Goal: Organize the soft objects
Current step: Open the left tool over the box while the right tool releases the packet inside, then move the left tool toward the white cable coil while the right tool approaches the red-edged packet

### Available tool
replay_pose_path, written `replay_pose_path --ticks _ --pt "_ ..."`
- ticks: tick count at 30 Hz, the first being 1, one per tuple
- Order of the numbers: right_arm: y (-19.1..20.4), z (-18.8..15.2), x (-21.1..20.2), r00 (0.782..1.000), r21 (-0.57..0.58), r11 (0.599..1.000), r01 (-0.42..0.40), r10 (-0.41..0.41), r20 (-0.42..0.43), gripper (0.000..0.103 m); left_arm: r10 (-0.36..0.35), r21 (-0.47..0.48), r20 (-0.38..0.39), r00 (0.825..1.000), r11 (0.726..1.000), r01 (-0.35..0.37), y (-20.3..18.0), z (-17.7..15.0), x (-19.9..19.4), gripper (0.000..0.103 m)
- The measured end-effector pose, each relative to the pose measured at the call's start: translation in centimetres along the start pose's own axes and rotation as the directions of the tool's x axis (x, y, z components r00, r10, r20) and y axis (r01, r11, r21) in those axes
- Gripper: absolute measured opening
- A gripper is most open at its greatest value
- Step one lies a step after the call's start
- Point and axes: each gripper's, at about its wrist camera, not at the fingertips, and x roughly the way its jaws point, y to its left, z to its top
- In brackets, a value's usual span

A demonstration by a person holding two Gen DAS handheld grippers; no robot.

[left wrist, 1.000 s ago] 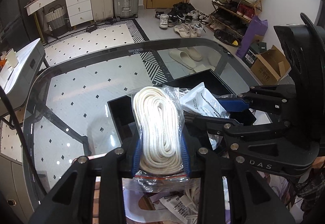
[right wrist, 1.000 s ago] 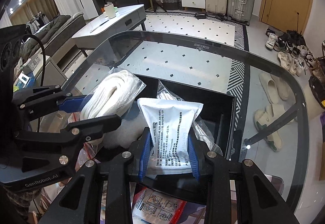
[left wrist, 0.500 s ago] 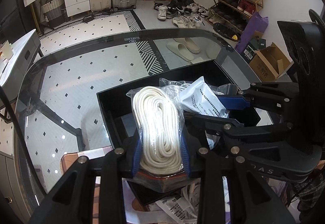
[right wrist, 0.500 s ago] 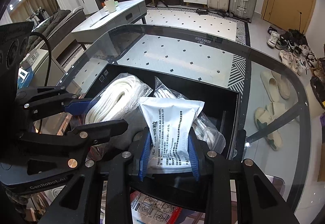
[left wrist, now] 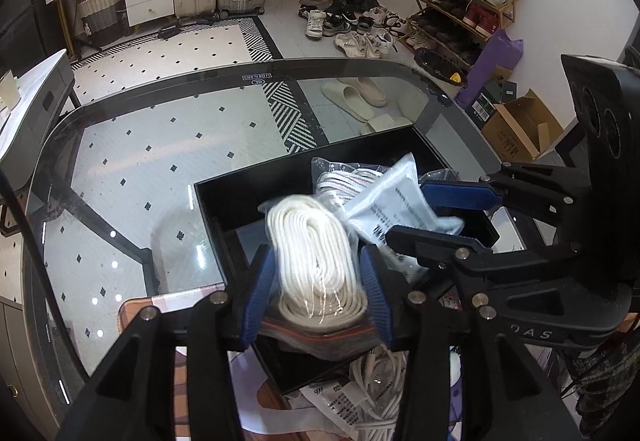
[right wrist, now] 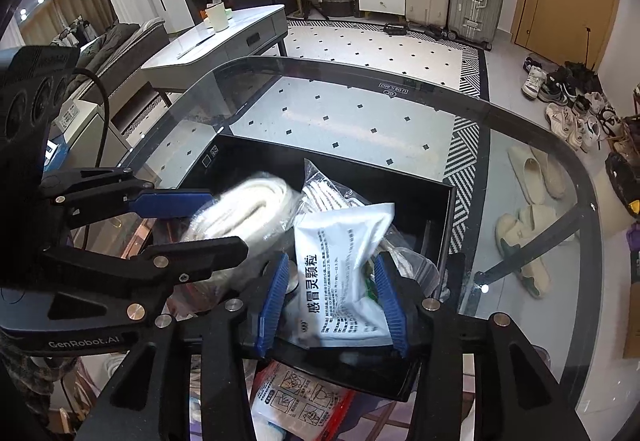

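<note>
Now: two soft packs being released over the black box

Currently, the jaws of the left gripper (left wrist: 316, 281) are being opened, with the bagged coil of white rope (left wrist: 316, 249) between the blue pads; the rope is blurred, and a gap is showing on both sides of it. The jaws of the right gripper (right wrist: 334, 293) are likewise being opened around the white printed pouch (right wrist: 340, 273), whose upper part is blurred and which is no longer being pinched. Both packs are being kept over the near end of the black box (right wrist: 444, 225), which is sitting on the near part of the glass tabletop (left wrist: 160, 169). Another bag of white cord (right wrist: 320, 193) is lying inside the box. More bagged items (right wrist: 296, 401) are lying beside the box's near wall.
</note>
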Motion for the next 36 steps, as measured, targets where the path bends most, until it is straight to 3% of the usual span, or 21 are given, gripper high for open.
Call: replay_pose_path --ticks 2,6,8,14,22,36 --pt "-0.1 -0.1 -0.5 1.0 0.0 1.0 0.006 -0.006 0.007 0.046 0.016 0.0 0.009 1.0 1.0 -0.016 0.0 0.1 -0.4 0.06" --pt "-0.3 -0.3 -1.7 1.0 0.002 1.0 0.013 -0.014 0.027 0.055 0.004 -0.01 0.022 1.0 1.0 -0.004 0.4 0.3 -1.2 0.065" --pt "-0.3 -0.4 -2.2 0.999 0.003 1.0 0.015 -0.015 0.034 0.058 0.0 -0.013 0.033 0.999 1.0 0.001 0.4 0.3 -1.6 0.072" --pt "-0.6 -0.7 -4.0 0.998 0.011 0.999 0.03 -0.031 0.062 0.076 0.004 -0.018 0.061 0.998 1.0 -0.002 0.4 0.1 -3.0 0.082" --pt "-0.3 -1.5 -5.8 0.996 0.009 0.999 0.038 -0.038 0.077 0.096 0.04 -0.003 0.095 0.995 0.999 -0.04 0.1 -0.5 -5.2 0.082" --pt "0.2 -4.3 -8.3 0.995 0.02 0.999 0.048 -0.05 0.087 0.099 0.09 0.016 0.132 0.987 0.996 -0.093 -0.7 -3.2 -7.7 0.083"
